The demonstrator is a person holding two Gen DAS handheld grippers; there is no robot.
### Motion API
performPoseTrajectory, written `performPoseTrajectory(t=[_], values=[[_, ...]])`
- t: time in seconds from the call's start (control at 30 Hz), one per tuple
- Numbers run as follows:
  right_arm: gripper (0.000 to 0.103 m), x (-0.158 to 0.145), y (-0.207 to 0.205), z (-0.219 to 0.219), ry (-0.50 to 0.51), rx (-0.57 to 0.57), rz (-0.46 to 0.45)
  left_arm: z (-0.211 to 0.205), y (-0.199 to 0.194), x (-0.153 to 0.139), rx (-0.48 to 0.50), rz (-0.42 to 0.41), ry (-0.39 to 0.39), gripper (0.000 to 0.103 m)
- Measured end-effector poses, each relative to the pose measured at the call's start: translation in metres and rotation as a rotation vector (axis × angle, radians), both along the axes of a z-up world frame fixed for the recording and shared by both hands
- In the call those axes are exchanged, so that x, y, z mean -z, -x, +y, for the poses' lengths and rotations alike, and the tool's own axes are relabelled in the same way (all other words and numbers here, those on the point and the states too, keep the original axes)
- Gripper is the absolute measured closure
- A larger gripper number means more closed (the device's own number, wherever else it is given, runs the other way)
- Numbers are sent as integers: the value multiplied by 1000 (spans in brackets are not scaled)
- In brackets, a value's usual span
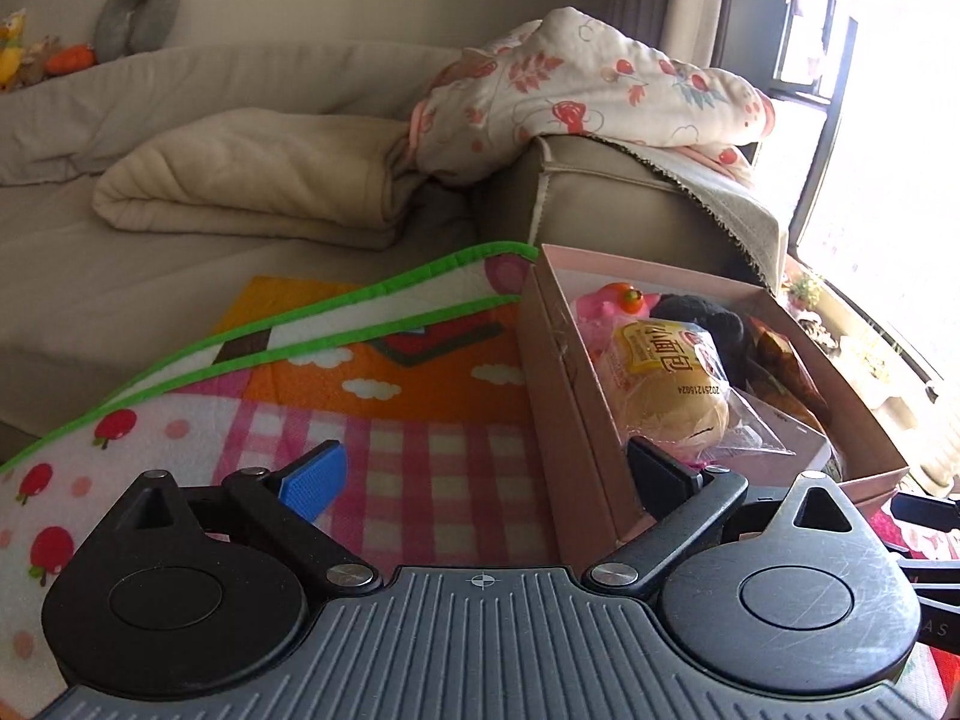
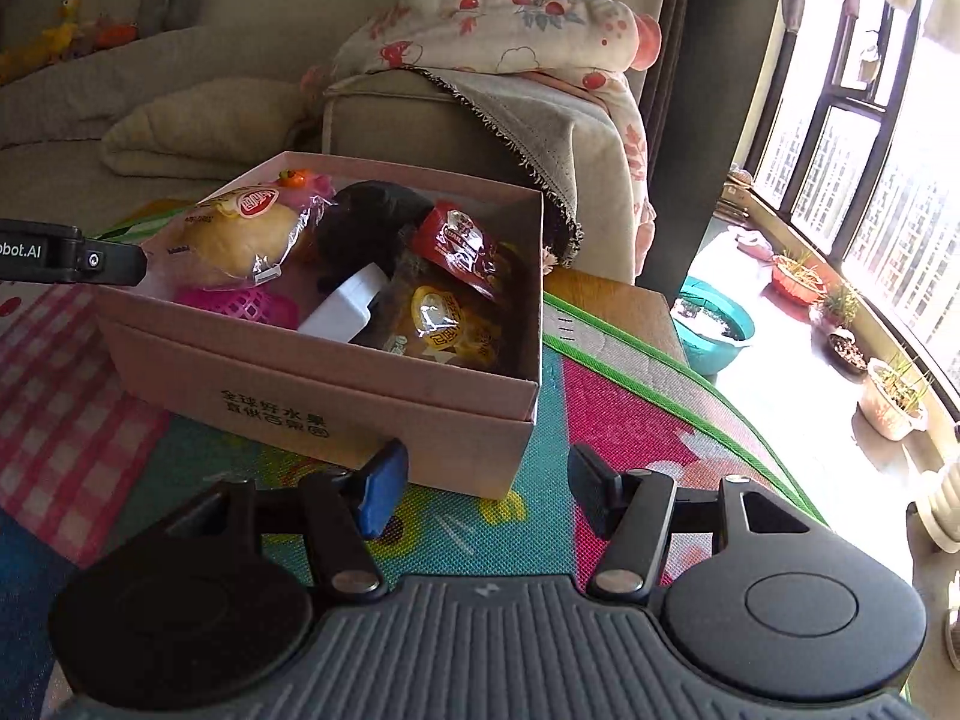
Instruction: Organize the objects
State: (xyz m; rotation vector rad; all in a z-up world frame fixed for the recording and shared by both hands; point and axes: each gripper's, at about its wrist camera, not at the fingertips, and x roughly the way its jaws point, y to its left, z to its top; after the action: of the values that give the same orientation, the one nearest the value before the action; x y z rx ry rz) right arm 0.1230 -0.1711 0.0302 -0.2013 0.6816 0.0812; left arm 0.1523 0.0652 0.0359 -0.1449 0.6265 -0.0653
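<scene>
Pink cardboard, that is your open rectangular box (image 2: 384,402), and it stands on the bright patterned play mat with a green edge (image 2: 648,414), in front of the beige sofa armrest (image 2: 414,120). Inside it you can see a bun in a clear plastic wrapper (image 2: 240,240) on the left, a dark fuzzy item (image 2: 366,210) behind, a white block (image 2: 354,300) in the middle, a red snack packet (image 2: 462,246) and a yellow-labelled packet (image 2: 444,324) on the right. Your left gripper (image 1: 486,480) has its jaws spread wide, straddling the box's near left wall and gripping nothing. Your right gripper (image 2: 486,489) hangs just before the box's near corner, jaws likewise apart and empty. A floral blanket (image 2: 516,24) drapes over the armrest.
</scene>
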Motion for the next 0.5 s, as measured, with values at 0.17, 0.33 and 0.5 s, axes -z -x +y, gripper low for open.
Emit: performPoseTrajectory(t=[0.17, 0.33, 0.5], values=[[22, -8, 30, -7, -41, -11, -2, -4, 25, -12, -14, -60, -24, 4], [0, -5, 85, 0, -38, -28, 2, -20, 100, -25, 69, -136, -45, 4], [0, 10, 115, 14, -25, -11, 55, -46, 164, 4, 136, -41, -78, 4]])
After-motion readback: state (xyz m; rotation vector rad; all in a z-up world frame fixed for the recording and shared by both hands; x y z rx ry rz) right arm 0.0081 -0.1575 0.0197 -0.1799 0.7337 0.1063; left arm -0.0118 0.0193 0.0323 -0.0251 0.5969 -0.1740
